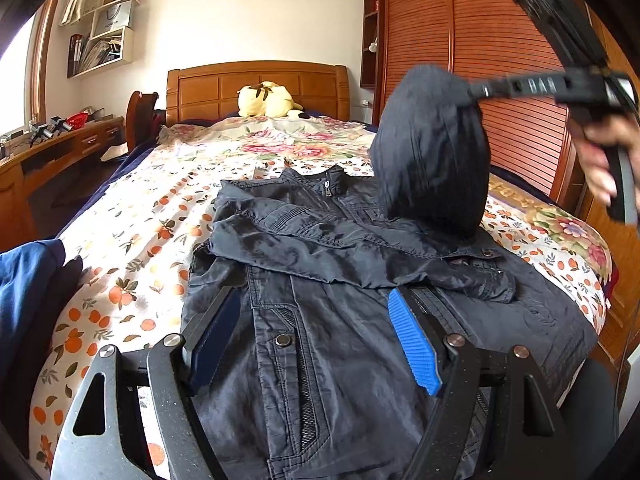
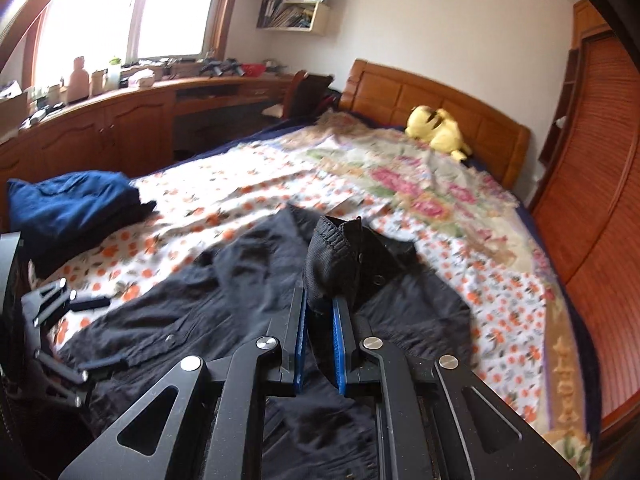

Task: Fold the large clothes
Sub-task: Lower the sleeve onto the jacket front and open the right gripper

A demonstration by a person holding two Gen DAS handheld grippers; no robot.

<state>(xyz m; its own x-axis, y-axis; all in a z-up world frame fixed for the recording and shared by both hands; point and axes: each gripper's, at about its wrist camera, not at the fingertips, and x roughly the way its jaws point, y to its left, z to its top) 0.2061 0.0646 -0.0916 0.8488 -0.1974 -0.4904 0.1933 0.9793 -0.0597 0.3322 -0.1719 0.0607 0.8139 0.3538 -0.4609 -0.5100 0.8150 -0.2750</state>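
- Closest to the lens in the left wrist view is the left gripper (image 1: 316, 344), hanging just over the lower front of the jacket (image 1: 320, 360) with its two blue pads spread wide and nothing between them. Can't tell if the pads actually touch the fabric.
- The jacket is dark, almost black, lying face up on the bed (image 1: 168, 184) with the collar at 12 o'clock and the hem running off toward 6. The zipper, snaps and a mesh-edged pocket all show.
- One sleeve is already folded across the chest, running from about 9 o'clock over to 3.
- The right gripper (image 2: 320, 312) is clamped down on the other sleeve (image 2: 334, 264), pinching the cuff end between its blue pads. From the left camera that sleeve (image 1: 432, 148) hangs lifted above the jacket's shoulder at about 2 o'clock, blurry.
- The person's hand (image 1: 604, 160) grips that tool's handle at 3 o'clock.
- A flowery bedsheet (image 2: 248, 200) sits under everything.
- A pile of blue clothes (image 2: 68, 200) is at 9 o'clock in the right view, well apart from the jacket.
- A yellow plush toy (image 1: 266, 100) rests up by the wooden headboard (image 1: 256, 84) at 12.
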